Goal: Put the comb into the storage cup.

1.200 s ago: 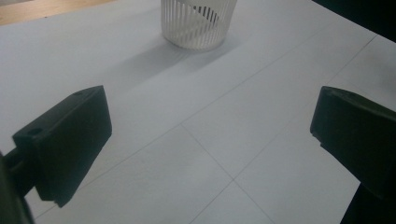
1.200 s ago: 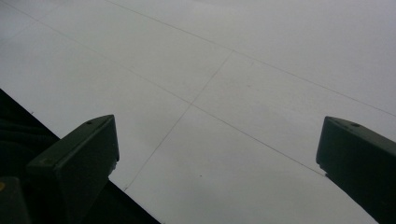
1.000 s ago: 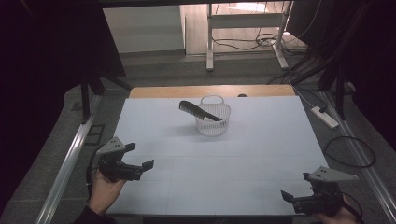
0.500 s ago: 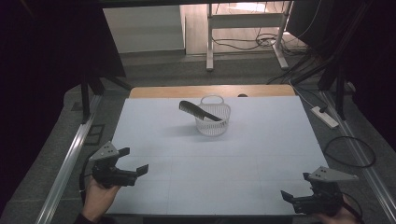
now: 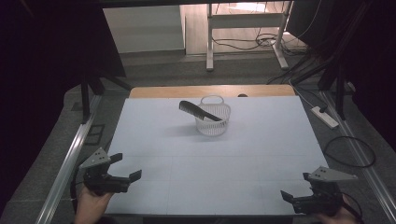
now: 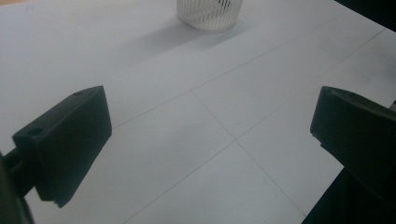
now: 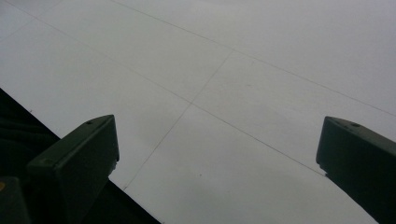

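Comb: a black plastic comb (image 5: 200, 110) lies tilted across the rim of the basket, handle end sticking out over the table toward the left, the other end dipping inside; judged as dropped in rather than laid flat, since it is longer than the basket is wide.
Basket: a small white round wire-slatted basket (image 5: 213, 122) stands upright on the far middle of the table; its ribbed lower wall (image 6: 210, 13) shows at the top of the left gripper view.
Table: a white sheet-covered table (image 5: 233, 158) with faint grid lines, bare wood at its far edge.
Left gripper: the black 2-jaw left gripper (image 5: 127, 167) rests at the near left edge, jaws spread wide, holding nothing, pointed toward the basket.
Right gripper: the black 2-jaw right gripper (image 5: 293, 187) sits at the near right corner, jaws apart and empty, well apart from the comb.
Stage: both parked at the near edge, likely at rest.
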The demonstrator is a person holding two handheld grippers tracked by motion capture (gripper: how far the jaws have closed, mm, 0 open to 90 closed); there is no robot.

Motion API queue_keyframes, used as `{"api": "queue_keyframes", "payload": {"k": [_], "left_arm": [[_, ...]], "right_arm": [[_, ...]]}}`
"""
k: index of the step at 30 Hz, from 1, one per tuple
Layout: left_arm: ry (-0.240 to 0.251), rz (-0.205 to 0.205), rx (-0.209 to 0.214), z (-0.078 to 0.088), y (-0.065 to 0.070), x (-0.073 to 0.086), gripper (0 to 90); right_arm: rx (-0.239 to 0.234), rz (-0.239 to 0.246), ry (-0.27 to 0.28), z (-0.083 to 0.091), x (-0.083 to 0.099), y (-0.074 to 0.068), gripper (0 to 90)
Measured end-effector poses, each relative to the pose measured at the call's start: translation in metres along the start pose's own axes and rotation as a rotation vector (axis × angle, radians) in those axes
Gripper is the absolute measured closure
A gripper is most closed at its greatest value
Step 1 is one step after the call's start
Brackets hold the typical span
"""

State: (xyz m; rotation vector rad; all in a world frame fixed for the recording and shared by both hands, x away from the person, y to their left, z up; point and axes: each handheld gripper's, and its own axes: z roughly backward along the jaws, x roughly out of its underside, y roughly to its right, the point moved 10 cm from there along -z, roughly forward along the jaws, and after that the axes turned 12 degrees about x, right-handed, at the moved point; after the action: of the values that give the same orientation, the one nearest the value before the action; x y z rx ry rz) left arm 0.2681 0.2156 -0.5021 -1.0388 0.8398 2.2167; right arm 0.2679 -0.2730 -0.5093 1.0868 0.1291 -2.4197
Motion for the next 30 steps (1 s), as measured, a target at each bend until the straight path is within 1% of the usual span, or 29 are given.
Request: {"api": "queue_keyframes", "payload": {"k": [8,18,27,30], "left_arm": [[0.009,0.022,-0.017,0.012,0.000,0.010,0.0],[0.010,0.033,-0.051,0.025,0.000,0.021,0.0],[0.003,0.042,-0.068,0.032,0.002,0.029,0.0],[-0.007,0.041,-0.076,0.033,0.003,0.032,0.0]], "right_arm": [[0.000,0.001,-0.002,0.000,0.000,0.000,0.0],[0.002,0.006,-0.004,-0.001,0.000,-0.001,0.0],[0.006,0.011,-0.008,-0.001,0.001,-0.001,0.0],[0.008,0.013,-0.010,-0.001,0.001,-0.001,0.0]]}}
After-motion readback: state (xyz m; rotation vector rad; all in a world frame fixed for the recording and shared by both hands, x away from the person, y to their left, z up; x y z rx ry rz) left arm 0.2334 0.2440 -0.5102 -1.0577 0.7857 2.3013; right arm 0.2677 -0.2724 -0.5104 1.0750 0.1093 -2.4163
